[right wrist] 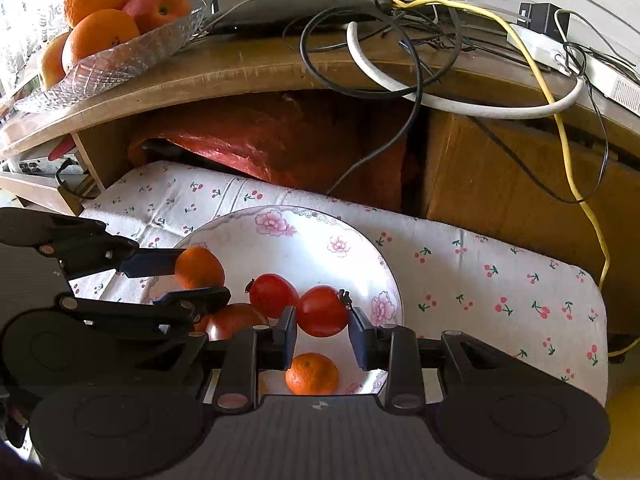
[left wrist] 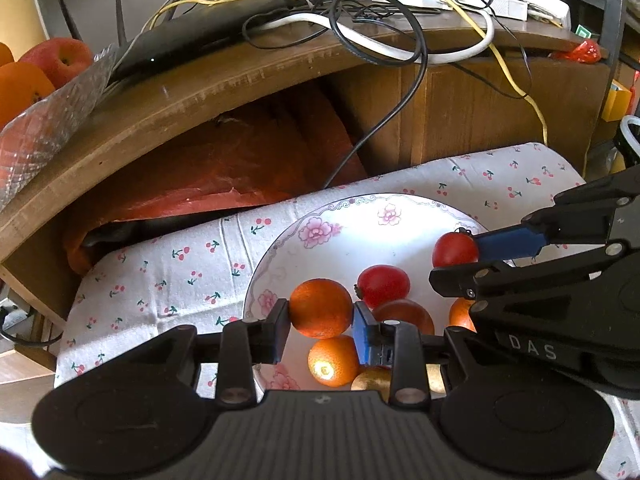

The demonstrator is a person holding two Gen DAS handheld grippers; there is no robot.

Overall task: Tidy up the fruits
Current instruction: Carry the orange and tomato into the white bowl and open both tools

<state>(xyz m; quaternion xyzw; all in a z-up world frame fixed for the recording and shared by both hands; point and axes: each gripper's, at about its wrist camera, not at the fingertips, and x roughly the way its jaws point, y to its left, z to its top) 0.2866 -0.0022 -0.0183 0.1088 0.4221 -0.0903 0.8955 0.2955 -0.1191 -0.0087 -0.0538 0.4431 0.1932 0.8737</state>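
The floral plate [right wrist: 280, 240] sits on a cherry-print cloth [right wrist: 480, 264], its far half bare, close under a wooden shelf edge [right wrist: 240, 76] draped with cables [right wrist: 416, 80]. A glass dish [left wrist: 52, 112] of fruit stands on that shelf. The left gripper [left wrist: 320, 316] pinches a small orange [left wrist: 320, 308]; the right gripper [right wrist: 322, 316] clamps a red tomato [right wrist: 322, 311], both over the plate's crowded near half.

Looks like a lived-in home: wooden desk [right wrist: 256, 68] across the upper frame cluttered with tangled cables [right wrist: 400, 40], glass fruit dish [right wrist: 120, 60] upper left, cherry-print cloth [right wrist: 480, 272] below.
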